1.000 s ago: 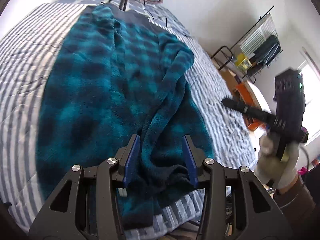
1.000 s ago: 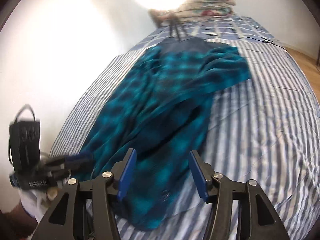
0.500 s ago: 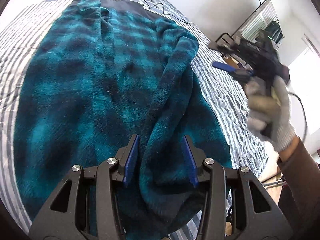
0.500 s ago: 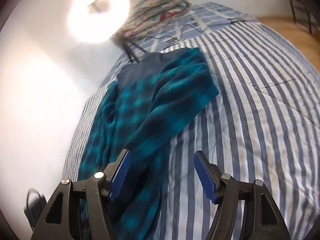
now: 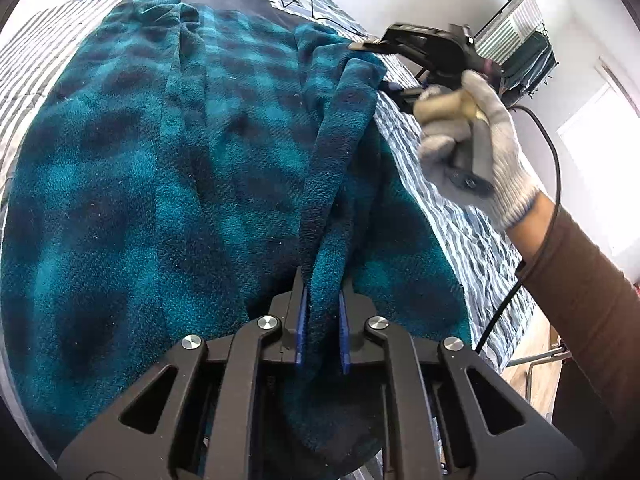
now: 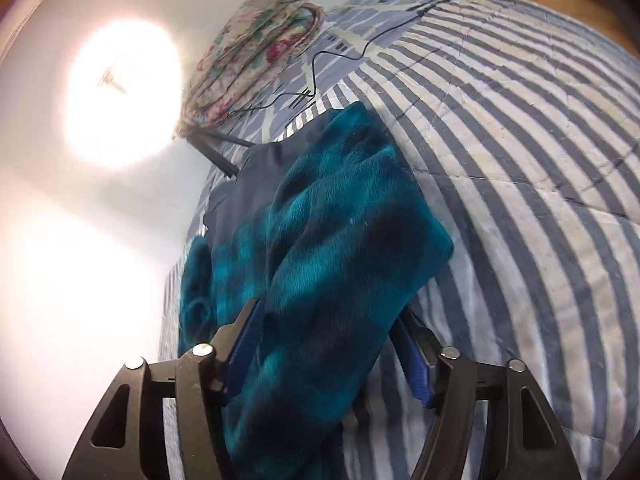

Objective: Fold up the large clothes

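A large teal and dark plaid fleece garment (image 5: 160,160) lies spread on a striped bed (image 5: 460,208). My left gripper (image 5: 322,320) is closing, and its blue pads pinch a raised ridge of fleece at the garment's near end. My right gripper (image 5: 376,66), held by a gloved hand (image 5: 480,132), reaches the garment's far right edge with one finger above the cloth and one below. In the right wrist view the garment (image 6: 340,220) fills the gap of the right gripper (image 6: 330,312). Its jaws are closing, and the right pad stands clear of the cloth.
Folded floral bedding (image 6: 256,48) sits at the head of the bed (image 6: 520,160), with a thin black cable (image 6: 340,56) and dark tripod legs (image 6: 216,148) beside it. A metal rack (image 5: 520,40) stands past the bed's right side. A bright lamp (image 6: 120,92) glares on the wall.
My left jaws have closed on the fleece ridge. The right gripper swung in from beside the bed to the garment's far right edge, rolled, and its jaws narrowed around the cloth.
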Motion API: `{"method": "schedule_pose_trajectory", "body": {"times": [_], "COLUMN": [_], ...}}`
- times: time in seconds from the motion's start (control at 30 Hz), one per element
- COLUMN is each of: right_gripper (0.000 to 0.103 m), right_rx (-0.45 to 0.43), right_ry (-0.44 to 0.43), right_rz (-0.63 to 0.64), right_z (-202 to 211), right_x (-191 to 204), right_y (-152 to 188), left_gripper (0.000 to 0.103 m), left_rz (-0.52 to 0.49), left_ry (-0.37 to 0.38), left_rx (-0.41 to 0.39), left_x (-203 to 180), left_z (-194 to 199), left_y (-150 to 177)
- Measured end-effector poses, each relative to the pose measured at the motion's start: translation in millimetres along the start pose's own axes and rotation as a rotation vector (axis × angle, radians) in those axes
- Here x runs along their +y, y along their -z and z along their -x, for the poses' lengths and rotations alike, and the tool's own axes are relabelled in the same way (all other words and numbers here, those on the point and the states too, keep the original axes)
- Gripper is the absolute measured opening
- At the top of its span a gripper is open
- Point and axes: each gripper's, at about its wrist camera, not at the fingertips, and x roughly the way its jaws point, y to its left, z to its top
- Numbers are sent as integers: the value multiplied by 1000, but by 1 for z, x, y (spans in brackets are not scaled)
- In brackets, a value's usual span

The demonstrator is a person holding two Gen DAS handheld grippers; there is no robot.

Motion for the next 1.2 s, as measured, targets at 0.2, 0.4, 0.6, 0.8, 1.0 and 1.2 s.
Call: {"method": "schedule_pose_trajectory", "body": {"times": [0.2,0.4,0.6,0.8,1.0,1.2], "right_gripper": [17,13,13,44,46,38], "right_rx": [15,41,127,226,146,49], "right_ry": [135,236,331,285,101,238], "right_rz": [223,482,669,673,563,537], "right_z": [-5,-28,-96,-133,-68,-42], "right_x": [60,136,181,180,168,143], "right_y": [-3,13,49,63,41,24], "left_gripper": [8,8,8,8,8,8], "left_rz": [11,2,33,35,40,40], "left_ry": [53,91,106,110,115,116], "left_rx": [-14,-22,-10,-4,-13,-19], "left_x": [-6,-11,-1,3,6,8], "left_z": [6,11,12,9,1,8], "left_y": [6,15,22,21,14,18]}}
